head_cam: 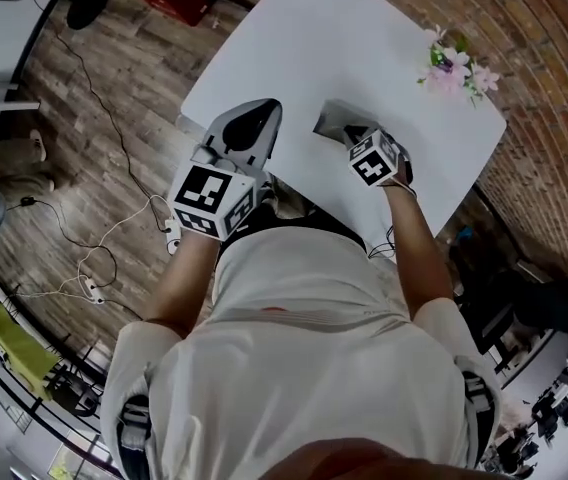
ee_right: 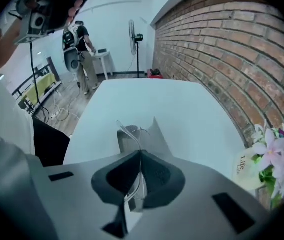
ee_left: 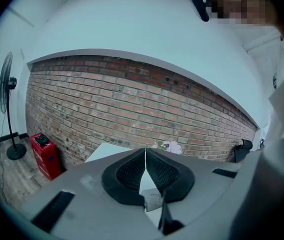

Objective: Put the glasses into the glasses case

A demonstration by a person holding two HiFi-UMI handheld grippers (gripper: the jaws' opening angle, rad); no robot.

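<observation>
A grey glasses case [head_cam: 334,119] stands open on the white table [head_cam: 364,38] near its front edge. My right gripper [head_cam: 352,134] is just behind the case, shut on the thin clear-framed glasses [ee_right: 130,133]. The frame runs between the pads and curves out over the case [ee_right: 154,138]. My left gripper [head_cam: 253,120] is held up off the table's left front edge, shut and holding nothing. In the left gripper view its pads [ee_left: 132,173] meet and it points at the brick wall; a bit of the case [ee_left: 154,202] shows below them.
A small bunch of pink flowers [head_cam: 453,68] and a printed card [ee_right: 243,167] sit at the table's far right by the brick wall [ee_right: 222,59]. On the wooden floor to the left are a red box [ee_left: 44,154], a standing fan [ee_left: 6,109] and cables [head_cam: 94,258]. A person [ee_right: 83,49] stands far off.
</observation>
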